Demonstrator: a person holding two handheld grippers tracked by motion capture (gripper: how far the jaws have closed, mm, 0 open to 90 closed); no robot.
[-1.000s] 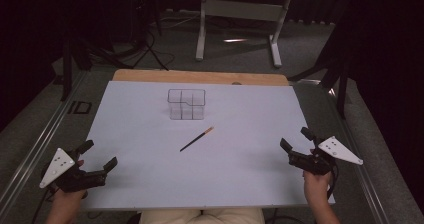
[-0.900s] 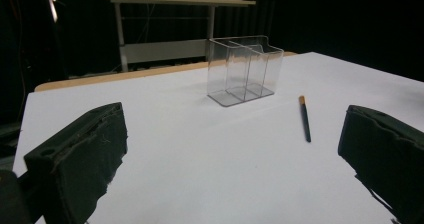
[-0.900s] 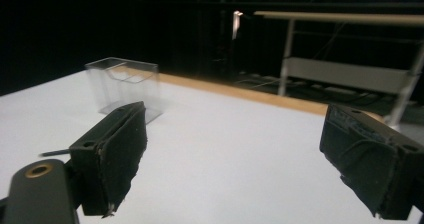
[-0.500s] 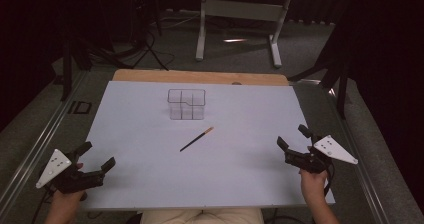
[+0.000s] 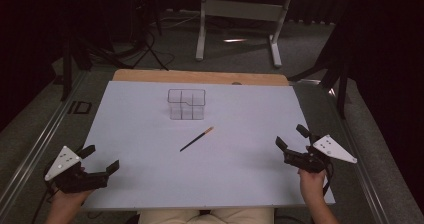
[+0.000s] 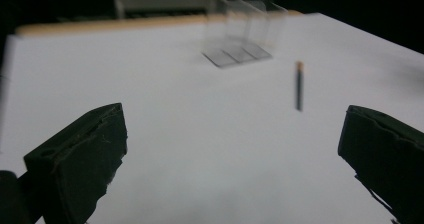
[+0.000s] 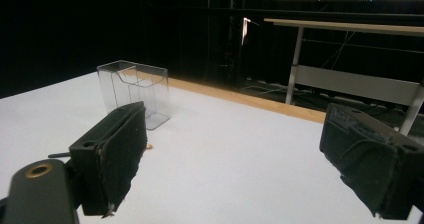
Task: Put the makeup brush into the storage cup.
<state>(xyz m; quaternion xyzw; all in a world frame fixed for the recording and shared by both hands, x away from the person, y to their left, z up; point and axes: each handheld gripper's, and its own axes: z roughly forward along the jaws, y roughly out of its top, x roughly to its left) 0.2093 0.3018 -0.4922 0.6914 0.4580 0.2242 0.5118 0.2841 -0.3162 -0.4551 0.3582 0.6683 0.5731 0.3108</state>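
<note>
Left gripper (image 5: 97, 163) low at near table (image 5: 150, 184) edge, jaws spread wide, nothing between them. Right gripper (image 5: 292, 145) likewise, jaws spread, empty.

Thin brush (image 5: 196, 139) lies flat, well ahead of both jaw pairs, roughly midway between them; ahead-right of left jaws in left gripper view. Clear compartmented holder (image 5: 186, 104) upright beyond brush.

Likely step: reach for brush. Advice: approach low, turn jaws across shaft, close at mid-length, avoid rolling it.

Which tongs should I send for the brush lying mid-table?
Probably right: both tongs, left and right, are open and empty, but the brush lies somewhat nearer the right, its pale tip pointing that way.
</note>
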